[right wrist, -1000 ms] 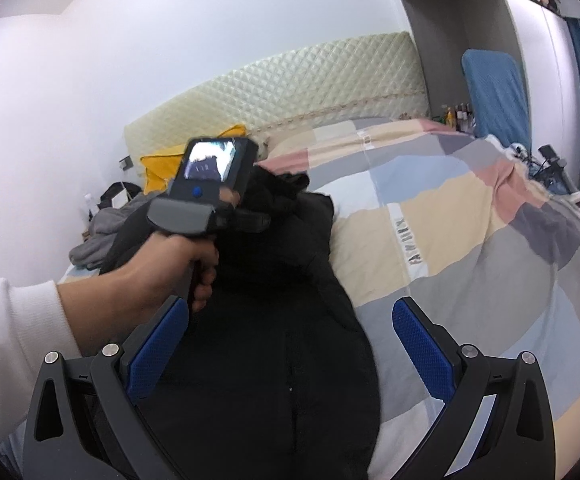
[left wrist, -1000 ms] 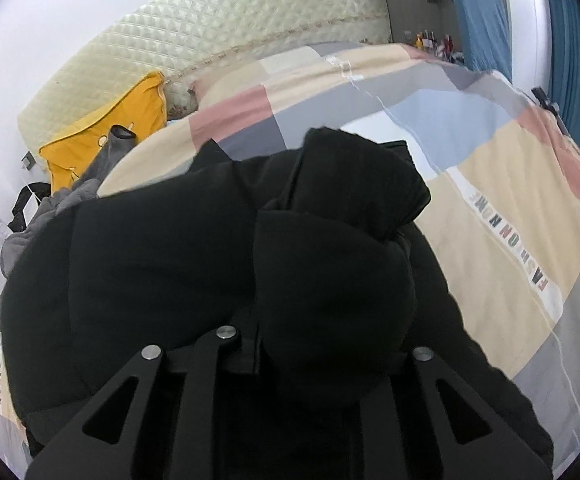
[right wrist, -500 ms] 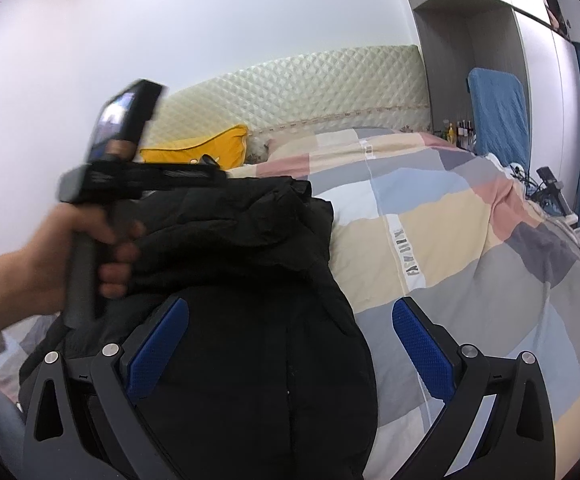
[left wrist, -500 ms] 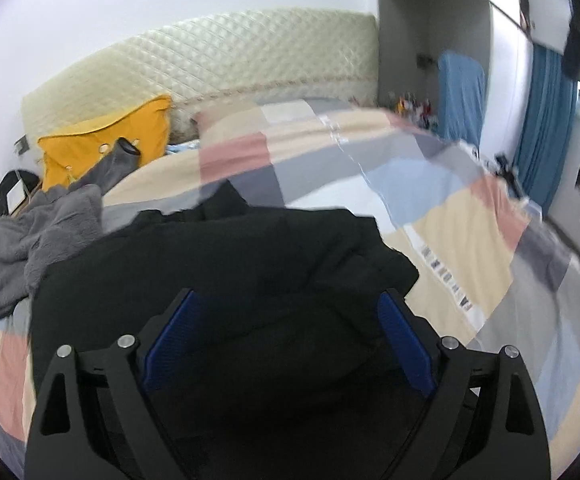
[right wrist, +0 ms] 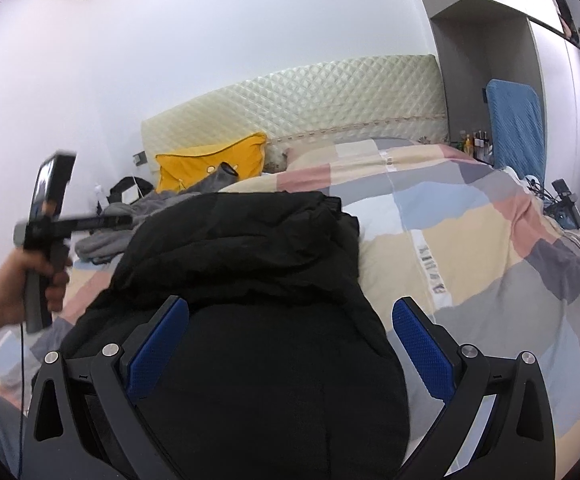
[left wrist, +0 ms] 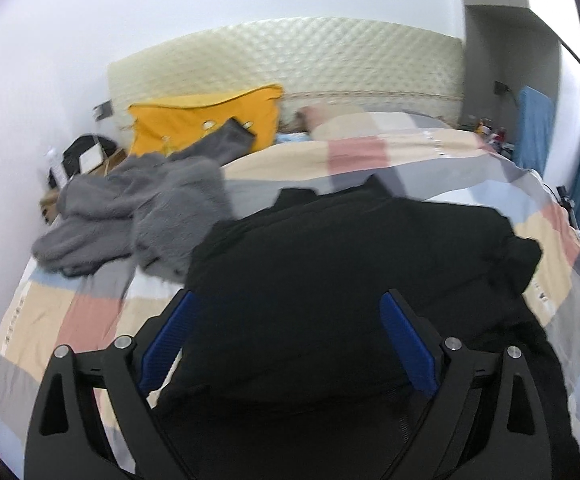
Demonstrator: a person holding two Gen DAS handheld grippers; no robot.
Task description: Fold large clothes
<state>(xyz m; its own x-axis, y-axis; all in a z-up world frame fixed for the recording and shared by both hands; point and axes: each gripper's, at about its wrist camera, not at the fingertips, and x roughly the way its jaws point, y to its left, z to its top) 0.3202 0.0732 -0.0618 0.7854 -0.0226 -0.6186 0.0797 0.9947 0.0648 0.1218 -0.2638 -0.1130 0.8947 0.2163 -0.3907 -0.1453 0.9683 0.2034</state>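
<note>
Let go of black jacket (left wrist: 350, 272) since a second ago; left gripper (left wrist: 290, 344) pulled back, jaws opening, nothing pinched. Right gripper (right wrist: 286, 348) spread wide over near end of jacket, holding nothing. Jacket heaped, partly folded, on patchwork quilt (right wrist: 490, 248); grey fleece (left wrist: 138, 216) just beside. Next, probably: take loose edge low, pinch both layers, fold across evenly.
</note>
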